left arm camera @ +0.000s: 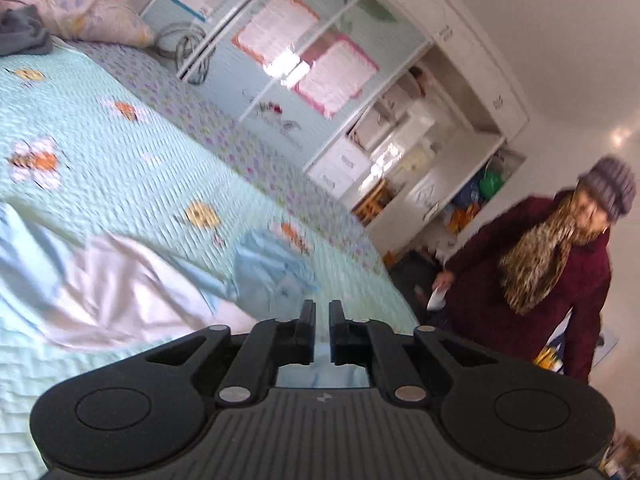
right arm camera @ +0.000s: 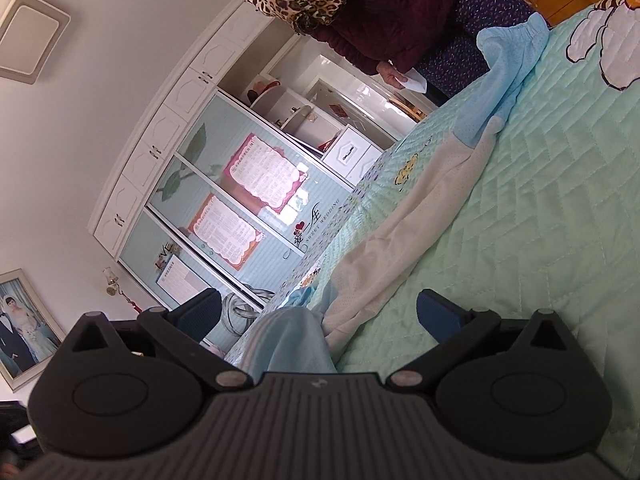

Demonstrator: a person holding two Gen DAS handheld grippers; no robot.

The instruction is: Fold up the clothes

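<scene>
A light-blue and white garment (left arm camera: 120,280) lies stretched over the mint quilted bed (left arm camera: 120,128). A crumpled blue part of it (left arm camera: 276,268) sits just ahead of my left gripper (left arm camera: 322,316). The left gripper's fingers stand almost together, with blue cloth showing in the narrow gap and under them, so it looks shut on the garment. In the right wrist view the garment (right arm camera: 420,208) runs away from me to a blue end (right arm camera: 508,52) near the bed's edge. My right gripper (right arm camera: 320,316) is wide open, and a blue fold (right arm camera: 292,340) lies loose between its fingers.
A person in a maroon coat and leopard scarf (left arm camera: 532,272) stands at the bed's side, holding something small and white (right arm camera: 412,80). A white wardrobe with glass doors (left arm camera: 288,52) lines the wall. A pillow (left arm camera: 80,4) and a grey cloth (left arm camera: 24,32) lie at the bed's head.
</scene>
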